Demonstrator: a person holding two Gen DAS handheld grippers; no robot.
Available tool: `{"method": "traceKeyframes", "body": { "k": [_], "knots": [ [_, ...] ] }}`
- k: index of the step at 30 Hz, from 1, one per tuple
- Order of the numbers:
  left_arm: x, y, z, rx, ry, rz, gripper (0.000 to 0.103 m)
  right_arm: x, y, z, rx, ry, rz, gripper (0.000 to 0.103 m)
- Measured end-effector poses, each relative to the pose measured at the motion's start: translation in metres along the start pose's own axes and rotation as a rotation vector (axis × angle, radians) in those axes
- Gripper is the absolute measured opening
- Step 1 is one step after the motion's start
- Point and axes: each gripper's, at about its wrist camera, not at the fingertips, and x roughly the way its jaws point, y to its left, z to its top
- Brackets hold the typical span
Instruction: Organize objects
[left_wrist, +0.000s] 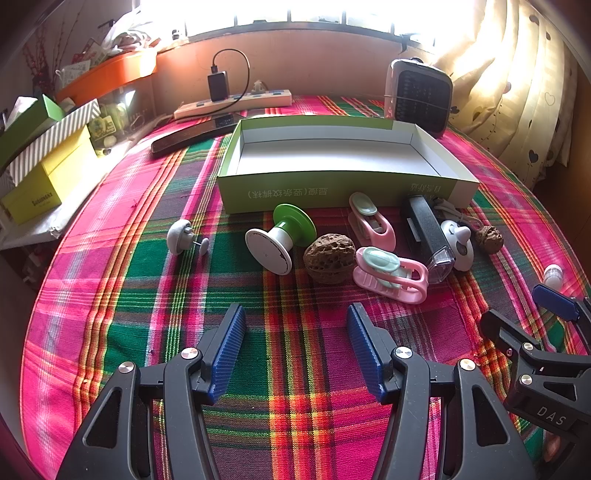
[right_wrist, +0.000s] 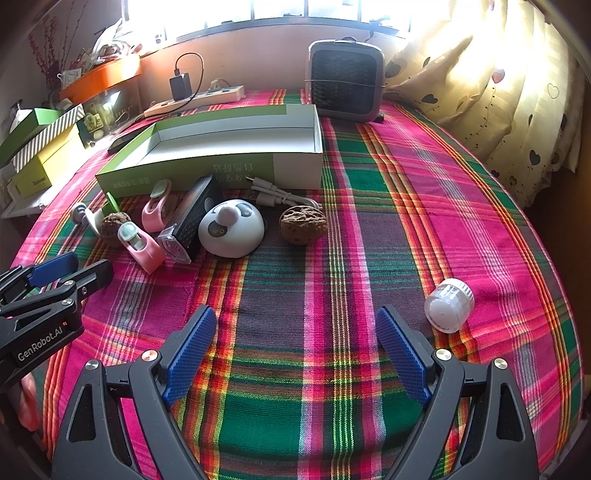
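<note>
Box (left_wrist: 332, 188) sits center-top of the left view w/ nothing in it, so imo sorting hasn't started. Everything's loose on the cloth (left_wrist: 122, 280) just in front of it: walnut (left_wrist: 328, 258), spool (left_wrist: 280, 238), two pink clips (left_wrist: 391, 277), black gadget (left_wrist: 424, 232), panda thing (right_wrist: 231, 229), cable (right_wrist: 273, 195), 2nd walnut (right_wrist: 303, 223). Small white cap (right_wrist: 448, 304) lies apart, lower right of the right view. Left gripper (left_wrist: 295, 350) and right gripper (right_wrist: 295, 354) both spread wide, holding nothing, hovering over bare cloth. Basically all left to do.
</note>
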Motion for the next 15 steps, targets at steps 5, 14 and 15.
{"method": "traceKeyframes", "body": {
  "k": [5,14,15],
  "knots": [
    [-0.0001,0.0003,-0.0002,0.000,0.000,-0.001,0.057,-0.0033,-0.0014,-0.0016,0.003,-0.003,-0.001,0.088],
    [-0.0001,0.0002,-0.0002,0.000,-0.001,0.000,0.057,-0.0033,-0.0006,-0.0020,0.003,-0.002,0.000,0.088],
    [-0.0001,0.0002,-0.0003,0.000,-0.001,0.000,0.057,-0.0033,-0.0002,-0.0019,0.003,-0.002,0.000,0.088]
  ]
}}
